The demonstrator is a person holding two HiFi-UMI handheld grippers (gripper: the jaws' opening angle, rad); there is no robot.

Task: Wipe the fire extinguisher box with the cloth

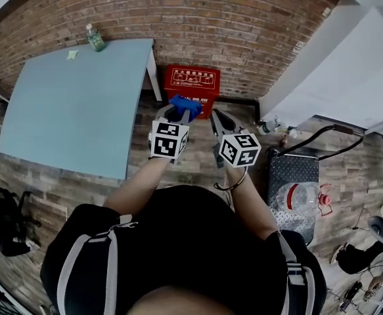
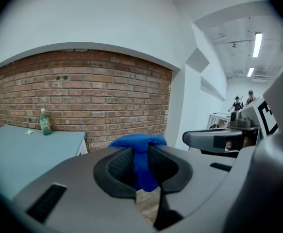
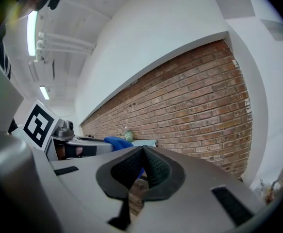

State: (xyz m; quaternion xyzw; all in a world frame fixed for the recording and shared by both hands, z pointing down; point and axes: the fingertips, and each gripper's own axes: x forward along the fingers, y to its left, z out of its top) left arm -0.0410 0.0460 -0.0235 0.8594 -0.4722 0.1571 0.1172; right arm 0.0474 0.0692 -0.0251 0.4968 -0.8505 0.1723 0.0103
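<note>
The red fire extinguisher box (image 1: 191, 84) stands on the floor against the brick wall, right of the table. My left gripper (image 1: 177, 113) is held in the air in front of the box, shut on a blue cloth (image 1: 186, 104) that bunches out past its jaws (image 2: 139, 147). My right gripper (image 1: 217, 118) hangs beside it to the right, shut with nothing between its pads (image 3: 153, 166). From the right gripper view the blue cloth (image 3: 116, 142) shows at the left. Both grippers point up toward the wall, so the box is out of the two gripper views.
A light blue table (image 1: 79, 100) stands at the left, with a green bottle (image 1: 95, 38) at its far edge. A black cart (image 1: 296, 176) carrying a large water bottle (image 1: 301, 197) is at the right. A white wall (image 1: 336, 77) rises at the right.
</note>
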